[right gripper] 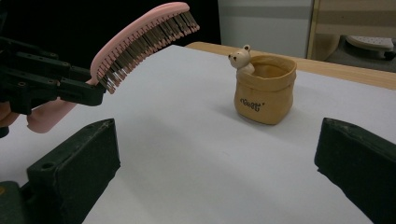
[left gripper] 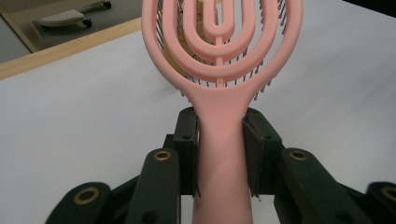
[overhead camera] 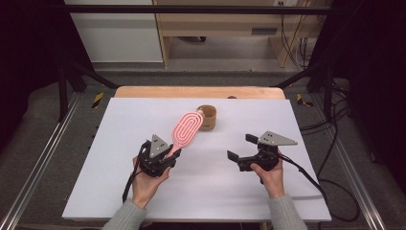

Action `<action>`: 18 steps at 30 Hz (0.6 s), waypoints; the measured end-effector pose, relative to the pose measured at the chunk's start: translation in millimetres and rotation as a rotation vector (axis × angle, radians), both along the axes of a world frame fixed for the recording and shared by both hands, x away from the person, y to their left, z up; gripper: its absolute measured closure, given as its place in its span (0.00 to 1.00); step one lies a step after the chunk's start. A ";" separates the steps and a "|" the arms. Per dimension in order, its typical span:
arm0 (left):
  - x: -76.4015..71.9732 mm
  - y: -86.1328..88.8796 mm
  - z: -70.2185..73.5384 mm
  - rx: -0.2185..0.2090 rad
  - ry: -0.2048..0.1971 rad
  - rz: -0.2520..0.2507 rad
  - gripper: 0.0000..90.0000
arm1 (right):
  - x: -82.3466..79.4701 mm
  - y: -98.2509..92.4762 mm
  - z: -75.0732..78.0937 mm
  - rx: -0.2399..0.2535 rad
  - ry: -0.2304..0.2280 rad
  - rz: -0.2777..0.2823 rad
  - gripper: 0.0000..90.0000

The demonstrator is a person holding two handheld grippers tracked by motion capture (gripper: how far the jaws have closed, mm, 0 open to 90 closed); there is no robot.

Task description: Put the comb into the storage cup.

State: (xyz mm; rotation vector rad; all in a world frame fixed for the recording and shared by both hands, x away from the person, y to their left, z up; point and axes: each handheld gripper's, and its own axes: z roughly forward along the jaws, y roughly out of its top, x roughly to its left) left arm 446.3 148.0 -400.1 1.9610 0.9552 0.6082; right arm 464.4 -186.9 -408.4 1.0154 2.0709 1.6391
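Left claw [left gripper: 219, 140] clamping pink hairbrush [left gripper: 222, 70], right claw [right gripper: 219, 172] wide, empty

White counter [overhead camera: 143, 201] top on a light wood base, wood edge showing at the far side [overhead camera: 198, 92]. Grey floor [overhead camera: 43, 110] around it — metal rails [overhead camera: 33, 165] run along both sides. Behind: light wood shelving unit [overhead camera: 225, 28], white panel [overhead camera: 115, 33] to its left, cables [overhead camera: 299, 45] hanging at right. Edges dark — light even on top.

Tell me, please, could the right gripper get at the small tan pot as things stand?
Probably yes: the right gripper has open, empty jaws, and only bare table lies before the pot; the brush is held off to one side.
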 end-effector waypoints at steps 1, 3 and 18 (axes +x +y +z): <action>-0.1 -0.5 0.3 -0.003 0.000 0.000 0.77 | -0.1 0.3 0.4 0.004 0.002 -0.001 0.01; 0.1 -2.3 0.2 -0.019 0.001 0.001 0.77 | 0.1 0.6 1.5 0.005 0.000 0.001 0.01; -5.5 -7.4 -11.0 -0.072 -0.011 0.006 0.77 | 3.8 19.1 11.3 0.025 -0.011 0.025 0.01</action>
